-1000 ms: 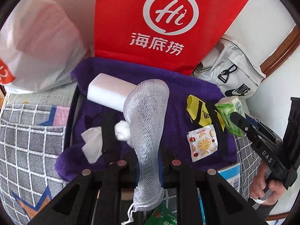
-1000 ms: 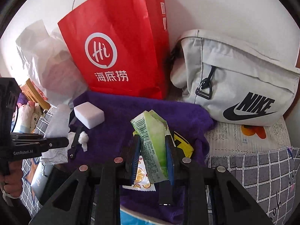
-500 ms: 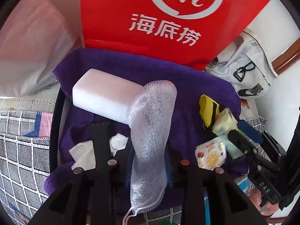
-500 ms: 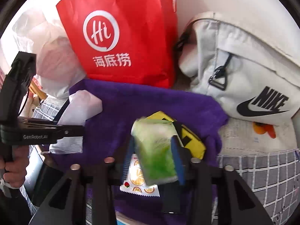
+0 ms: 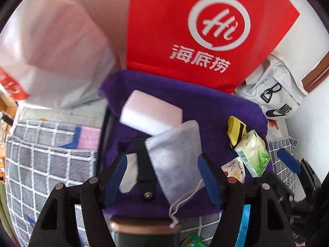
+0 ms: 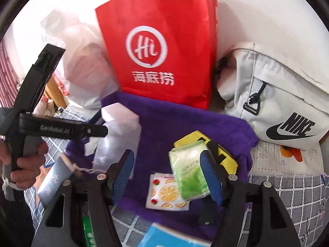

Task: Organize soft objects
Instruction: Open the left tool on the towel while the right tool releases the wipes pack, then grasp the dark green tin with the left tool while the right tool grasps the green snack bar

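White wall is backing the scene, and a grid-patterned cloth [image 5: 47, 164] is covering the surface under a purple towel [image 5: 205, 107]. One red paper bag [image 5: 197, 30] is standing at 12 o'clock of the towel, one grey sling bag [image 6: 277, 103] at 2 o'clock and one white plastic bag [image 5: 51, 51] at 10 o'clock.

On the towel are lying one white sponge block [image 5: 150, 113], one mesh pouch [image 5: 176, 154], one yellow-and-black item [image 5: 236, 129], one green tissue pack [image 6: 189, 175] and one fruit-print sachet [image 6: 164, 193], five soft things in all. The pouch is overlapping the sponge's near edge; the tissue pack is overlapping both the yellow item and the sachet.

The left hand-held gripper [image 5: 162, 177] is standing wide apart, its jaws having just been opening; the pouch is lying loose between them, where a second ago it was clamped upright. The right hand-held gripper [image 6: 168, 177] has likewise just been opening, and the tissue pack is sitting between its jaws, close to the right-hand pad, no longer squeezed as before; whether that pad is touching it cannot be told. A hand [image 6: 22, 164] is gripping the left tool's handle at 9 o'clock in the right wrist view.
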`<state>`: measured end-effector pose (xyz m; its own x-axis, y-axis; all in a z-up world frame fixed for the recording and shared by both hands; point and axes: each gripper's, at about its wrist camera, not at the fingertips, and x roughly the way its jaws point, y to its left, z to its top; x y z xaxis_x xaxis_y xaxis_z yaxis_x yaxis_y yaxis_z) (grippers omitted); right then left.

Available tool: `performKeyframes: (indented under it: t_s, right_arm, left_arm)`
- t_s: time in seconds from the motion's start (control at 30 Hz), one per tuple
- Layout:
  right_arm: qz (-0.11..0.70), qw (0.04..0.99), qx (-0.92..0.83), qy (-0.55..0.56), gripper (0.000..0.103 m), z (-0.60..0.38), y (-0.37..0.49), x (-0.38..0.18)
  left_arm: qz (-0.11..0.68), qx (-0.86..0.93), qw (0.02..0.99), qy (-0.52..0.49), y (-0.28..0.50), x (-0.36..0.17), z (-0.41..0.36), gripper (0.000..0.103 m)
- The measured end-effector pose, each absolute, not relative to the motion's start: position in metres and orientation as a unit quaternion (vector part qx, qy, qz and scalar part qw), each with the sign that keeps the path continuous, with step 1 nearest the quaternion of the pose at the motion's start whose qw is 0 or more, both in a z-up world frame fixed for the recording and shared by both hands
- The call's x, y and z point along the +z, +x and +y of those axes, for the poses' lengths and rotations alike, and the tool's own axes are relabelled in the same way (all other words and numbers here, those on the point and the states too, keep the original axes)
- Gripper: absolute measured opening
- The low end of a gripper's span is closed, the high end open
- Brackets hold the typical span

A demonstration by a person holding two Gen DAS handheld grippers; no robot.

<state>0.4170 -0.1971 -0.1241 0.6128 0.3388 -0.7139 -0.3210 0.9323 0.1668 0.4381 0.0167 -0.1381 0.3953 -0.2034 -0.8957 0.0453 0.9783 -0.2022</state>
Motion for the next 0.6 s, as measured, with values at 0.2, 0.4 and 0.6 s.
performKeyframes:
  t_s: [0.2, 0.4, 0.6]
  right_arm:
    - [0.407, 0.887, 0.218, 0.015, 0.065, -0.177, 0.377, -0.116]
    - [0.448, 0.860, 0.244, -0.010, 0.046, -0.146, 0.334, -0.139]
    - [0.499, 0.824, 0.260, -0.059, 0.045, -0.116, 0.307, -0.162]
  left_arm:
    - [0.544, -0.067, 0.832, -0.087, 0.410, -0.132, 0.040, 0.070]
    - [0.540, -0.053, 0.834, -0.095, 0.374, -0.125, 0.066, 0.070]
    - [0.534, -0.045, 0.835, -0.124, 0.348, -0.128, 0.098, 0.070]
